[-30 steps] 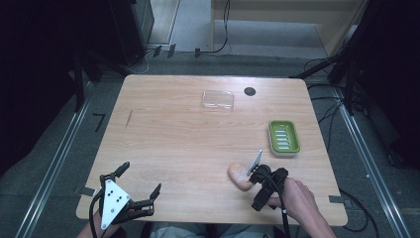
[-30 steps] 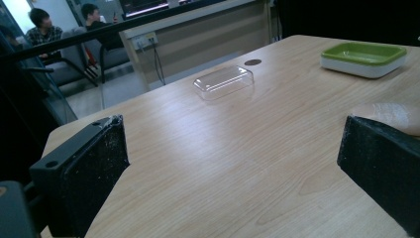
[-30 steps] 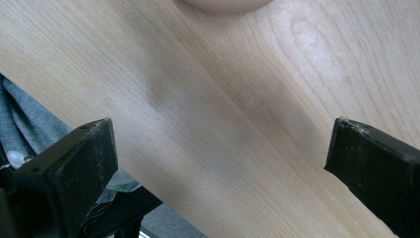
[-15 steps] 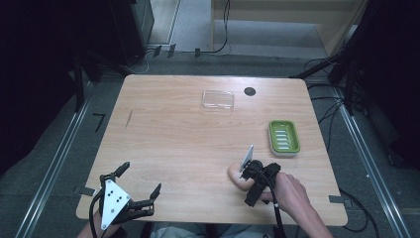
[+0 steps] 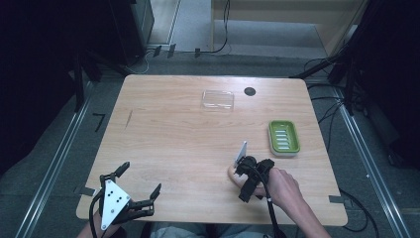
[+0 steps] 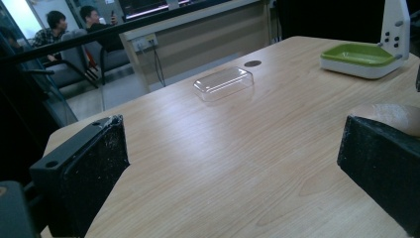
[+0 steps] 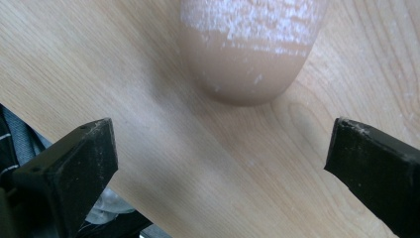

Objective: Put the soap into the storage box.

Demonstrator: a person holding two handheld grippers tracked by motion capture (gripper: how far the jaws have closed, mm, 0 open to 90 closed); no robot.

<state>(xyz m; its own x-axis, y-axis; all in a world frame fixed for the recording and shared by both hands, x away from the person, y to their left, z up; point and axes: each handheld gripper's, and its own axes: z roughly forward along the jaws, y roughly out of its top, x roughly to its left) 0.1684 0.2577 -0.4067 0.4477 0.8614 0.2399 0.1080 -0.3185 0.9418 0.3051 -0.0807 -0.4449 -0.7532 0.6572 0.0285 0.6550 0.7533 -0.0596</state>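
A tan soap bar (image 5: 231, 174) with a whitish dusty top (image 7: 250, 54) lies near the table's front edge, right of centre. My right gripper (image 5: 242, 174) points steeply down beside it, held by a hand. Its jaws stand wide open (image 7: 220, 158) and the soap's rounded end lies just beyond them, untouched. My left gripper (image 5: 141, 177) rests at the front left corner, open and holding nothing (image 6: 233, 163). The soap (image 6: 391, 115) also peeks out behind its right jaw.
A green soap dish on a white base (image 5: 284, 138) (image 6: 359, 57) sits right of the soap. A clear plastic lid (image 5: 218, 99) (image 6: 223, 83) lies at the back centre beside a dark round hole (image 5: 249, 91). The wooden table (image 5: 168, 134) spreads bare between them.
My right gripper has moved left and a little forward over the soap bar, tipping down towards it. The left gripper has stayed still.
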